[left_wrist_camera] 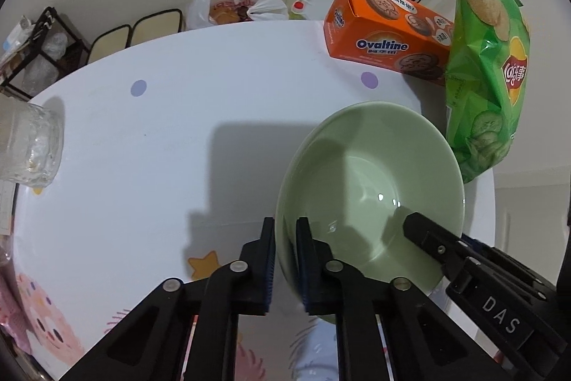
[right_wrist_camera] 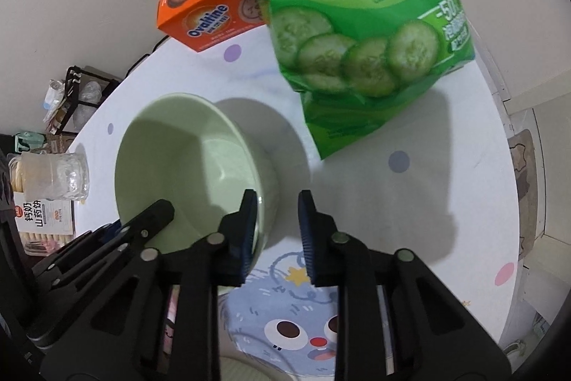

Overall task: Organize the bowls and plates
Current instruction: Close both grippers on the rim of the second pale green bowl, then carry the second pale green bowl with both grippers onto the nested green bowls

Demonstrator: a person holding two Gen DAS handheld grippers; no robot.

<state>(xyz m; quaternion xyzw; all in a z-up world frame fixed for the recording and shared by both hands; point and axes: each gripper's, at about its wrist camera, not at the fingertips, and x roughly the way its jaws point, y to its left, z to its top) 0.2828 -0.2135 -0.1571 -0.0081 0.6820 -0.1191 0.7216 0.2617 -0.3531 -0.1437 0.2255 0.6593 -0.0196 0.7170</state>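
A pale green bowl [left_wrist_camera: 371, 181] stands on the white cartoon-print table [left_wrist_camera: 160, 138]. My left gripper [left_wrist_camera: 285, 231] is shut on the bowl's near-left rim, one finger outside and one inside. The bowl also shows in the right wrist view [right_wrist_camera: 185, 159]. My right gripper [right_wrist_camera: 277, 206] is open, its left finger [right_wrist_camera: 246, 224] at the bowl's near-right rim and its right finger over the table. The right gripper's finger shows inside the bowl in the left wrist view [left_wrist_camera: 428, 234]. The left gripper's finger shows at the bowl's near-left rim in the right wrist view [right_wrist_camera: 157, 213].
A green Lay's chip bag [left_wrist_camera: 485, 74] stands just behind the bowl, also in the right wrist view [right_wrist_camera: 357, 34]. An orange Ovaltine box [left_wrist_camera: 385, 31] lies behind. A clear jar [left_wrist_camera: 28, 145] and a biscuit pack [right_wrist_camera: 43, 220] sit at the left edge.
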